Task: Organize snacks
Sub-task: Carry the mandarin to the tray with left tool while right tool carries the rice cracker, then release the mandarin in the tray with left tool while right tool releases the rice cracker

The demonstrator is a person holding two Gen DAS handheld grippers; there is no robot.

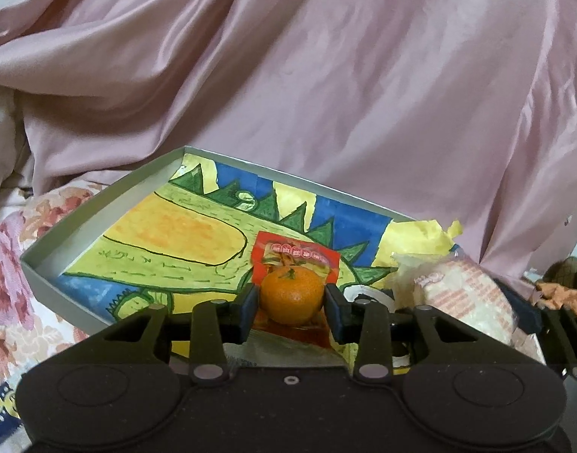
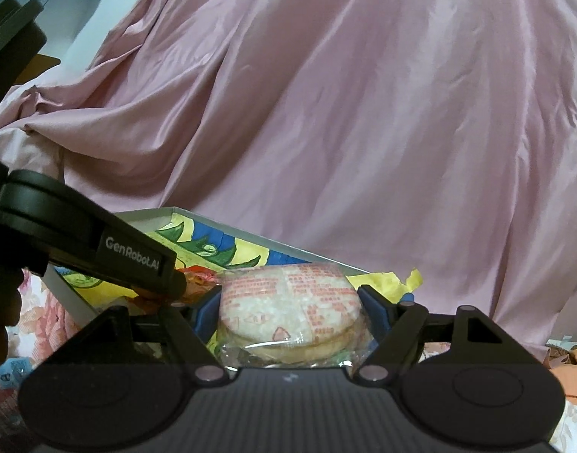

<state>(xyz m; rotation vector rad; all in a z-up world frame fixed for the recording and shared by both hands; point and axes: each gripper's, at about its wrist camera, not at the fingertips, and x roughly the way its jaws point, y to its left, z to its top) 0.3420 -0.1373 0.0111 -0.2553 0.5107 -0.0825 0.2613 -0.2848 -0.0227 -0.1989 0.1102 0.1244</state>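
My left gripper [image 1: 291,304] clamps the orange [image 1: 291,294], my right gripper [image 2: 288,305] the cracker pack [image 2: 288,302], both over the tray [image 1: 80,222]; next, gentle releases inside.

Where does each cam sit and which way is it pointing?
Left wrist: rides the left claw, looking forward along its fingers at a tangerine held over the tray; the right claw's wrapped cakes show at right.
Right wrist: rides the right claw, looking along its fingers at the cakes; the left claw crosses at left.
Shared: tray, cakes, pink sheet behind.
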